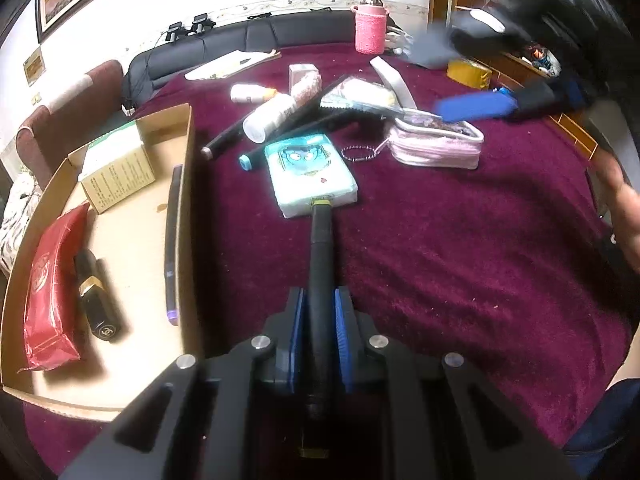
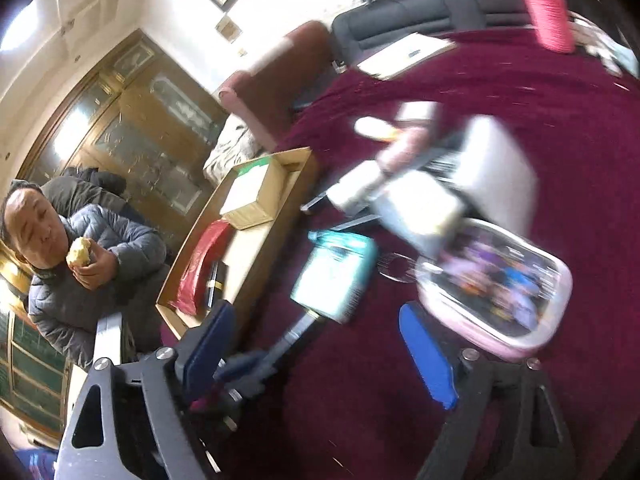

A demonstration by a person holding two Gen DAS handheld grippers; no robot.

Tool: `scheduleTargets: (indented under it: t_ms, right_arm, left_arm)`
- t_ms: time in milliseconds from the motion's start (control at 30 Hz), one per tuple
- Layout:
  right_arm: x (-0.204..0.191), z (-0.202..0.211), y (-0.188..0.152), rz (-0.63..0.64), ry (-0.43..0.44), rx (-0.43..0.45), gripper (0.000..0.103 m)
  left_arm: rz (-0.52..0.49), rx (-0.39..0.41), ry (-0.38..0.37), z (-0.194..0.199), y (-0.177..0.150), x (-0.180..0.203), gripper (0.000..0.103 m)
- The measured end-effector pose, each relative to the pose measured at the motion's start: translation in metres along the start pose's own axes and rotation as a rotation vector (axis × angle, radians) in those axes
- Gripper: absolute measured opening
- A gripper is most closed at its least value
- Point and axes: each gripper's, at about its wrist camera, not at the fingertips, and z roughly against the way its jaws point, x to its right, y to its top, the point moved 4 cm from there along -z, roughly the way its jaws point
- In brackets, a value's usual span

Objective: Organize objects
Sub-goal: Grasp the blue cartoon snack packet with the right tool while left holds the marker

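Observation:
My left gripper [image 1: 320, 338] is shut on a slim black tube with a gold band [image 1: 321, 248], held low over the maroon cloth. The tube's tip points at a teal tissue pack [image 1: 310, 174]. A cardboard tray [image 1: 186, 184] lies just left of it. My right gripper [image 2: 320, 352] hangs open and empty above the cloth, near a pink pouch [image 2: 496, 284]; this view is blurred. The tissue pack [image 2: 334, 276] and the held tube [image 2: 296, 332] show here too. In the left wrist view, a blurred blue finger [image 1: 472, 106] of the right gripper hovers over the pink pouch [image 1: 436, 142].
The tray holds a cardboard box [image 1: 118, 172], a red packet [image 1: 50, 292], a black lipstick [image 1: 96, 300] and a purple-tipped marker [image 1: 172, 244]. A pile with a white bottle [image 1: 268, 116] lies behind the tissue pack. A pink flask [image 1: 370, 26] stands at the back. A person [image 2: 80, 264] sits eating beside the tray [image 2: 256, 216].

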Motion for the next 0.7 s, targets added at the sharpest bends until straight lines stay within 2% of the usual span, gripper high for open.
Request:
scheduleTargets:
  t_ms: [133,233,300,367,433,500,533,600,700]
  right_arm:
    - [-0.011,-0.060,0.004,-0.049,-0.114,-0.138,0.090]
    - [-0.010,-0.084,0.010,-0.043,-0.190,-0.155,0.090]
    - [-0.014,-0.093,0.016,-0.006,-0.249,-0.139,0.090]
    - [-0.017,-0.107,0.018,0.056,-0.338,-0.162,0.089]
    - [-0.014,-0.117,0.015,0.077,-0.351,-0.179,0.091]
    - [-0.017,-0.115,0.013,0.150,-0.404,-0.140,0.077]
    - [-0.014,-0.111,0.012,0.164,-0.423,-0.112,0.060]
    - [-0.005,-0.102,0.014,0.121,-0.367,-0.089,0.050]
    - [0.010,-0.082,0.017,0.040,-0.284,-0.039,0.041]
  left_arm:
    - [-0.007,0.000,0.015,-0.002,0.001,0.003,0.015]
    - [-0.007,0.006,0.012,-0.002,0.001,0.002,0.015]
    - [-0.005,0.004,0.012,-0.003,0.002,0.002,0.015]
    - [-0.001,0.007,0.007,-0.003,0.002,0.002,0.015]
    - [0.003,0.008,0.009,-0.004,0.004,0.003,0.015]
    - [0.003,0.010,0.017,-0.006,0.005,0.005,0.015]
    - [0.001,0.011,0.021,-0.006,0.006,0.006,0.016]
    - [0.005,0.012,0.024,-0.008,0.008,0.007,0.016]
    - [0.020,0.017,0.013,-0.009,0.009,0.006,0.016]
